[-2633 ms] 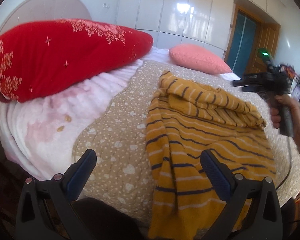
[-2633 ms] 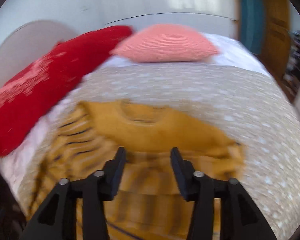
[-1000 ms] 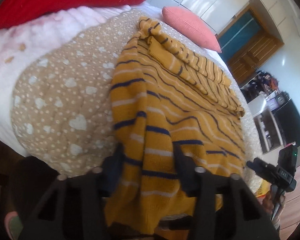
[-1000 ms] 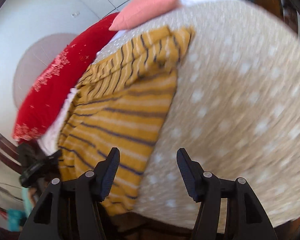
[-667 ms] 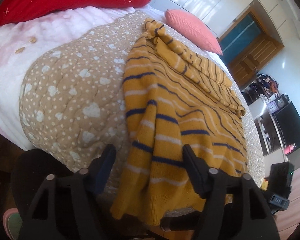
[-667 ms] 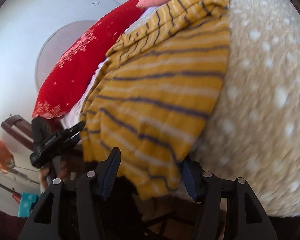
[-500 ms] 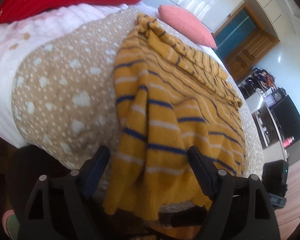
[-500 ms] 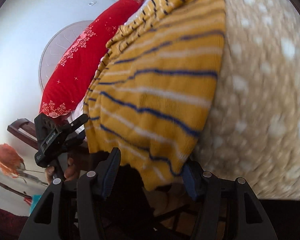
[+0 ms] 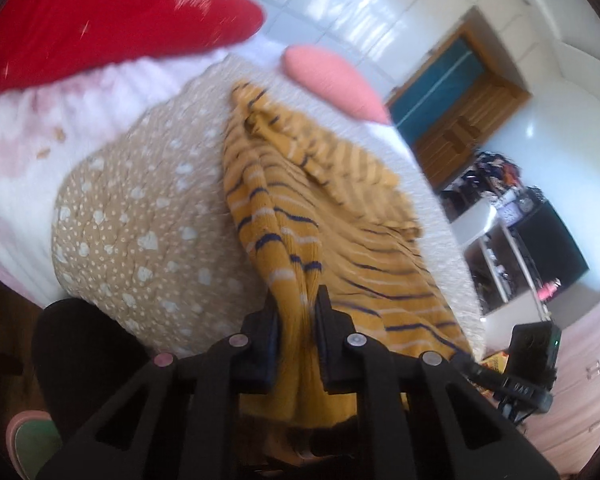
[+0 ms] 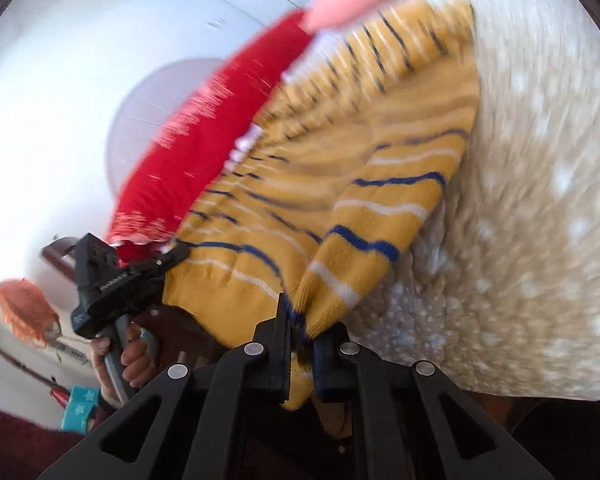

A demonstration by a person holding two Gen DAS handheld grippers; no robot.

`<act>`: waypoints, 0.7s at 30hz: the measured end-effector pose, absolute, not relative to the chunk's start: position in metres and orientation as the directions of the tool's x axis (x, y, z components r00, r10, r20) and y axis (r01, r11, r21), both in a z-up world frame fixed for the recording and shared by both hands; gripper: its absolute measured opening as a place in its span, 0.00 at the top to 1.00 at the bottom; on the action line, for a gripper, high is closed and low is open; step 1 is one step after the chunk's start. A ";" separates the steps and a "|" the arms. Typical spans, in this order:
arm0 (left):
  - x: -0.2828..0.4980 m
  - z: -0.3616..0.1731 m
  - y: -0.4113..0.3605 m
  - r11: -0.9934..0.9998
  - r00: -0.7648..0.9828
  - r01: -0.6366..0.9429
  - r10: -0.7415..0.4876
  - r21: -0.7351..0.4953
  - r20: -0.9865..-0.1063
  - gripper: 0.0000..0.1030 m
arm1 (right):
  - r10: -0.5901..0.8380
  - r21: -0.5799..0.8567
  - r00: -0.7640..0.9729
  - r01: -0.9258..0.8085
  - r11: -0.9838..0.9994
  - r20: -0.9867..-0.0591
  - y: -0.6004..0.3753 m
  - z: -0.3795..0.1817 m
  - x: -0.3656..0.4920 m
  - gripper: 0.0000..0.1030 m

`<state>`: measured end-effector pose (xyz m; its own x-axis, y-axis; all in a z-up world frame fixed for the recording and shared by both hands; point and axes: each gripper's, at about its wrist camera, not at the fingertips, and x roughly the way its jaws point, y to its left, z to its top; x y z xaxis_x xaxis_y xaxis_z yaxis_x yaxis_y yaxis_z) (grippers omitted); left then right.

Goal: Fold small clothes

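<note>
1. Sweater point(image 9: 340, 208), mustard with navy and white stripes, lay on the bed's dotted quilt point(image 9: 140, 216), its hem at the quilt's near edge.
2. Left tool point(image 9: 296, 312) had just clamped one bunched hem corner.
3. Right tool point(image 10: 300, 320) had just clamped the other corner.
</note>
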<state>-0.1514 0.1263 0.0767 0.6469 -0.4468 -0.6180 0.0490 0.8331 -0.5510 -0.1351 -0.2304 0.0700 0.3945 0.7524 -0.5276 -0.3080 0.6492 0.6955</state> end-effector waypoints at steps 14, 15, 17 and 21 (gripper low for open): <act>-0.142 0.077 0.118 0.855 0.645 0.063 -0.429 -0.516 -0.633 0.85 | 0.732 0.643 0.423 -0.359 0.676 -0.534 -0.233 0.088 -0.126 0.91; -0.128 0.083 0.119 0.852 0.654 0.064 -0.429 -0.519 -0.624 0.85 | 0.726 0.629 0.433 -0.369 0.684 -0.535 -0.232 0.093 -0.114 0.91; -0.102 0.088 0.121 0.847 0.669 0.065 -0.430 -0.528 -0.606 0.85 | 0.711 0.598 0.459 -0.389 0.700 -0.534 -0.232 0.102 -0.089 0.91; -0.027 0.097 0.119 0.842 0.683 0.054 -0.423 -0.537 -0.595 0.85 | 0.661 0.538 0.527 -0.391 0.747 -0.535 -0.232 0.116 -0.018 0.91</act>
<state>-0.0266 0.1186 0.0972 0.6831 -0.4229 -0.5954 0.0536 0.8421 -0.5366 -0.0183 -0.2324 0.1161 0.5268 0.6608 -0.5347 -0.3909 0.7469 0.5379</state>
